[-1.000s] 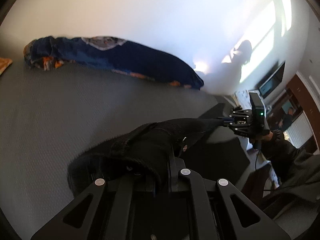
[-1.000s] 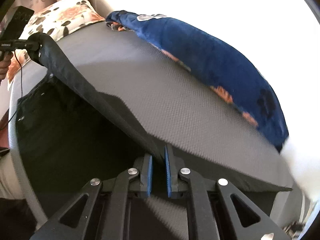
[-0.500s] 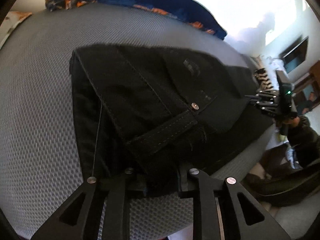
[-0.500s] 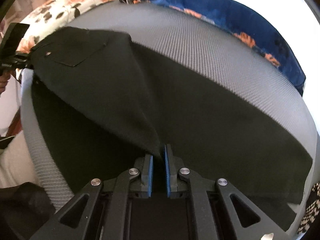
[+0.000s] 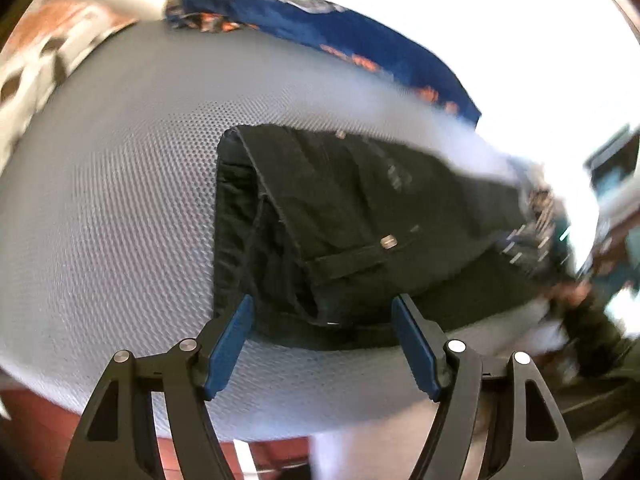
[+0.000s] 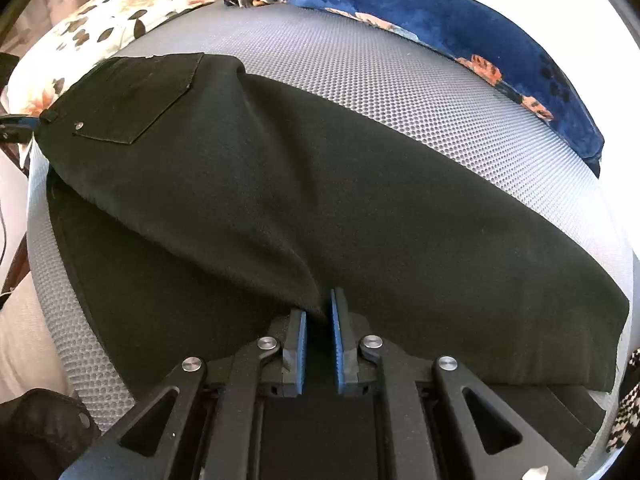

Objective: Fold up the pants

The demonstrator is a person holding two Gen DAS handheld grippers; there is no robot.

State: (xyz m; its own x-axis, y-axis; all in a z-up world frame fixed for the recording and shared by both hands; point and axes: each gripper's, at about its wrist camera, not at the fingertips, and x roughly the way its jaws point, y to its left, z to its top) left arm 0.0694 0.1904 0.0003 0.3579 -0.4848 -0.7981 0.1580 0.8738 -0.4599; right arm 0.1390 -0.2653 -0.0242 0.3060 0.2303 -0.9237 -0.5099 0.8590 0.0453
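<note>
Black pants (image 6: 320,180) lie folded lengthwise on the grey mesh bed (image 6: 380,80), back pocket up at the far left. My right gripper (image 6: 318,306) is shut on a fold of the leg fabric low on the bed, its jaws only just easing apart with the cloth still pinched. In the left wrist view the waistband end of the pants (image 5: 360,200) rests on the bed (image 5: 120,220). My left gripper (image 5: 323,304) hovers just short of it; its jaws are opening and its blue pads (image 5: 232,340) touch nothing. The right gripper (image 5: 532,244) shows blurred at the far end.
A blue patterned blanket (image 6: 460,20) is bunched along the bed's far edge by the bright wall. A floral pillow (image 6: 112,12) lies at the head end. Reddish floor (image 5: 48,420) shows below the bed's near edge. A person's dark sleeve (image 5: 592,320) is at the right.
The pants came down from the air and now lie flat and folded on the bed. My left gripper let go of the waistband, opened wide and drew back. The right gripper sank, still holding.
</note>
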